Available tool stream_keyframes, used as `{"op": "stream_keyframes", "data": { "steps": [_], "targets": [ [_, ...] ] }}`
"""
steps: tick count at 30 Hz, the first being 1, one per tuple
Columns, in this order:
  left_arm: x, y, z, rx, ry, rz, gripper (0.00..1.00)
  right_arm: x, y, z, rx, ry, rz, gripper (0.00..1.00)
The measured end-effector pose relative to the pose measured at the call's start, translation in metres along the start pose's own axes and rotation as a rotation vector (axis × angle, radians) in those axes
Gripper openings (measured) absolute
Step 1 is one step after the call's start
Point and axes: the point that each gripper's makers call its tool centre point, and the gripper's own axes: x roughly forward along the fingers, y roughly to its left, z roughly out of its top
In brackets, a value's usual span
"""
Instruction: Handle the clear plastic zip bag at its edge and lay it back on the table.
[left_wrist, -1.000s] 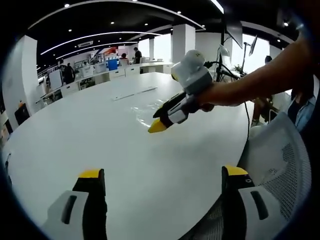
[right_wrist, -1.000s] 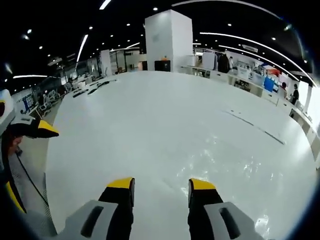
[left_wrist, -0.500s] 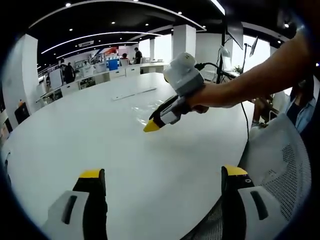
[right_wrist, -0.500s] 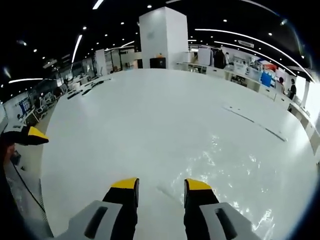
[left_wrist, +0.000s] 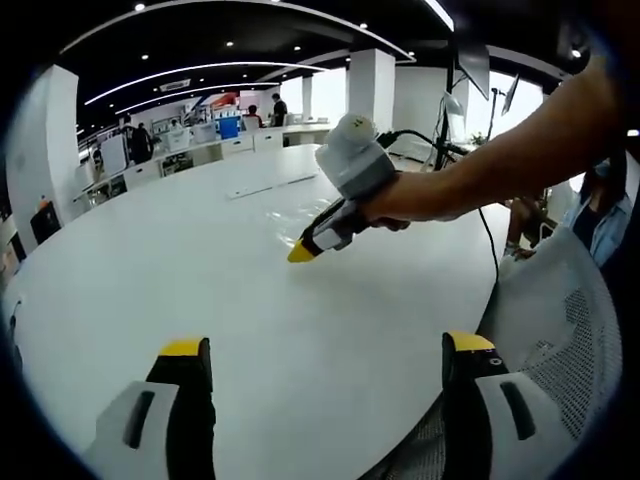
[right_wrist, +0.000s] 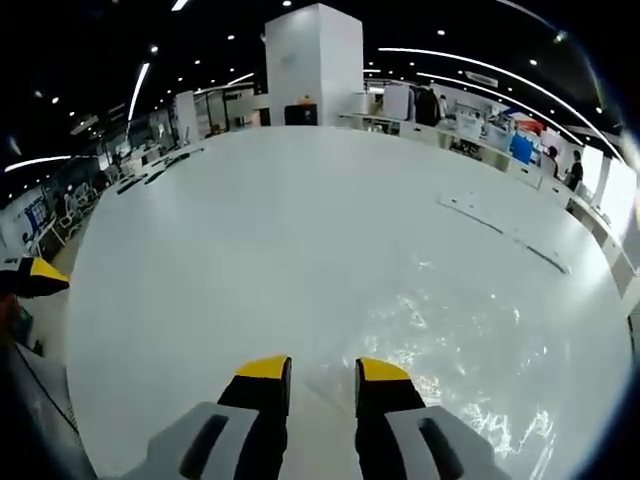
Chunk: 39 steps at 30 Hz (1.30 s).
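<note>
Our right gripper (right_wrist: 322, 368), jaws narrowly apart, hovers at the near edge of the clear bag (right_wrist: 450, 320), which lies flat on the white table (right_wrist: 250, 220) toward two o'clock; our left gripper (left_wrist: 325, 348), jaws spread wide, hangs well back.

Large white table (left_wrist: 200, 270), its top smooth and glossy. A clear plastic zip bag (right_wrist: 450, 330) lies flat on it, and long thin strips (right_wrist: 500, 228) lie farther across the surface.

Open-plan office — white pillar (right_wrist: 312, 60), dark ceiling w/ strip lights (left_wrist: 190, 75).
</note>
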Motion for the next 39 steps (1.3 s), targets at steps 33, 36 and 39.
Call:
{"op": "stream_keyframes", "data": {
  "steps": [33,36,39],
  "targets": [
    [0.006,0.004,0.012,0.009,-0.018,-0.007,0.92,-0.038,-0.02,-0.047,-0.097,0.15,0.036,0.05],
    [0.006,0.003,0.012,0.006,-0.018,-0.011,0.92,-0.043,-0.025,-0.05,-0.097,0.16,0.024,0.05],
    [0.006,0.003,0.011,0.003,-0.018,-0.01,0.92,-0.044,-0.029,-0.045,-0.105,0.127,0.012,0.09]
  ]
}}
